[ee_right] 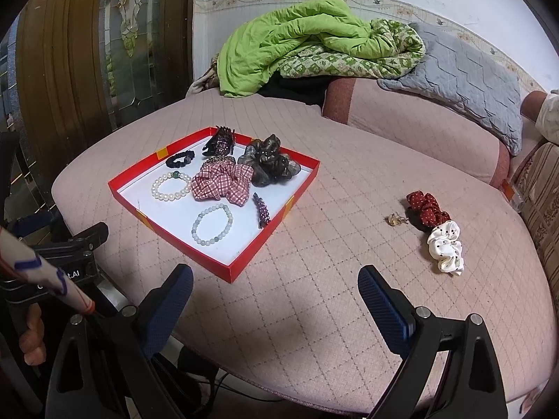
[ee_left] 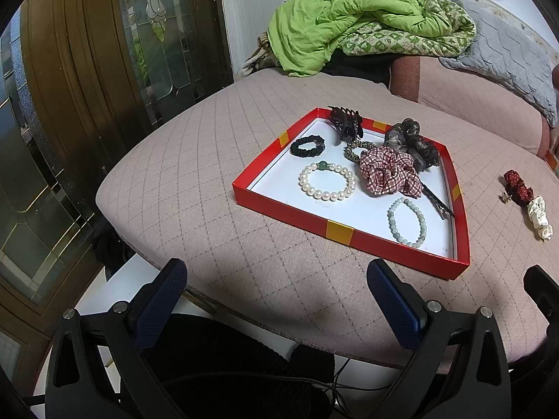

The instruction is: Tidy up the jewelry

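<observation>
Both claws are held wide and empty, left claw [ee_left: 276, 300], right claw [ee_right: 276, 303]. Most pieces are already gathered in the shallow red cardboard tray [ee_right: 241, 265]. At right of frame, outside it, lie the red polka-dot scrunchie [ee_right: 428, 209], white dotted scrunchie [ee_right: 445, 248] and small gold earring [ee_right: 394, 219]; one must be reached next.

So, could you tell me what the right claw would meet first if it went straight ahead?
Probably just bare cushion: the open right claw points between the red tray and the scrunchies. Depth is uncertain.
</observation>
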